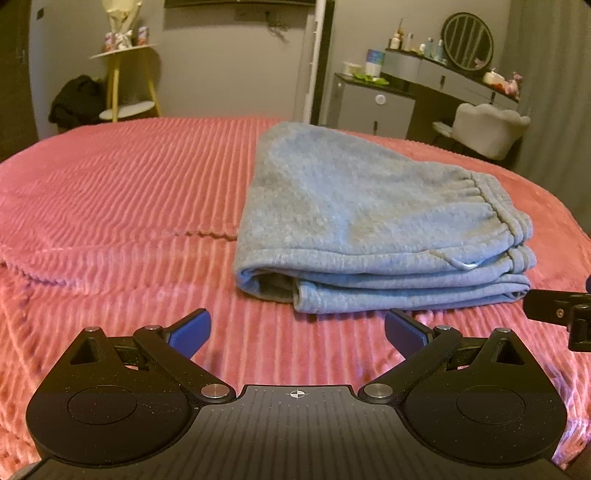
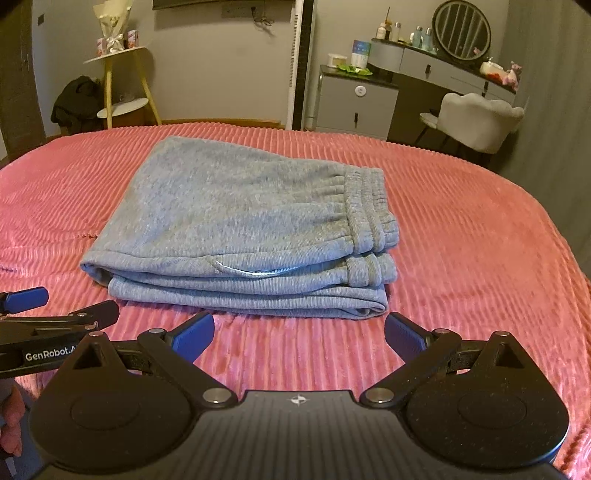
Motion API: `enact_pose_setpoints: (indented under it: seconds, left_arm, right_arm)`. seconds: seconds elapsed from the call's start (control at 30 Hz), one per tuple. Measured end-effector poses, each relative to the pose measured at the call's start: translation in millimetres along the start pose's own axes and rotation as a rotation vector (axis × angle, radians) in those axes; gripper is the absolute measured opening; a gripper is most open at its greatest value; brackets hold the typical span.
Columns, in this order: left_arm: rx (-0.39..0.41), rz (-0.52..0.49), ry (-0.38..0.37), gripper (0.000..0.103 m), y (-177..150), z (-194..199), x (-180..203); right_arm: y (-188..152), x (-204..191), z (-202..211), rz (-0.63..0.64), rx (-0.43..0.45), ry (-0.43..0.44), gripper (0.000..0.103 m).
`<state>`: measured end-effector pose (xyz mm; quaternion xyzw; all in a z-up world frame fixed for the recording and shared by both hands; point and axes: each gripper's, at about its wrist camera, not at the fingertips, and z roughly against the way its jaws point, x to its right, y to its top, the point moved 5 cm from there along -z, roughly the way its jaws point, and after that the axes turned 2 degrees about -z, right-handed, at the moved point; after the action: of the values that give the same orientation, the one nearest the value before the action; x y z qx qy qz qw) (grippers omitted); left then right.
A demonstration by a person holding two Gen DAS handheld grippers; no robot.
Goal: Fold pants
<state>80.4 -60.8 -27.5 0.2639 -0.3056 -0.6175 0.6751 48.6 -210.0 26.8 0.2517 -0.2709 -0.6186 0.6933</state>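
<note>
Grey sweatpants lie folded into a compact stack on the pink ribbed bedspread, waistband at the right. They also show in the right wrist view, with the elastic waistband at the right and layered edges facing me. My left gripper is open and empty, just in front of the stack's near left corner. My right gripper is open and empty, just in front of the stack's near edge. The left gripper also shows at the left of the right wrist view.
The bedspread covers the bed. Beyond the far edge stand a yellow side table, dark clothes on the floor, a grey cabinet, a vanity with round mirror and a white chair.
</note>
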Motion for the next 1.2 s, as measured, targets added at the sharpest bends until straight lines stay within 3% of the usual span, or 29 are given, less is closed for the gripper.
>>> enact_pose_setpoints:
  seconds: [1.2]
  left_arm:
    - [-0.012, 0.047, -0.034, 0.103, -2.3, -3.4, -4.1]
  right_arm:
    - [1.4, 1.3, -4.1, 0.011, 0.020, 0.006, 0.099]
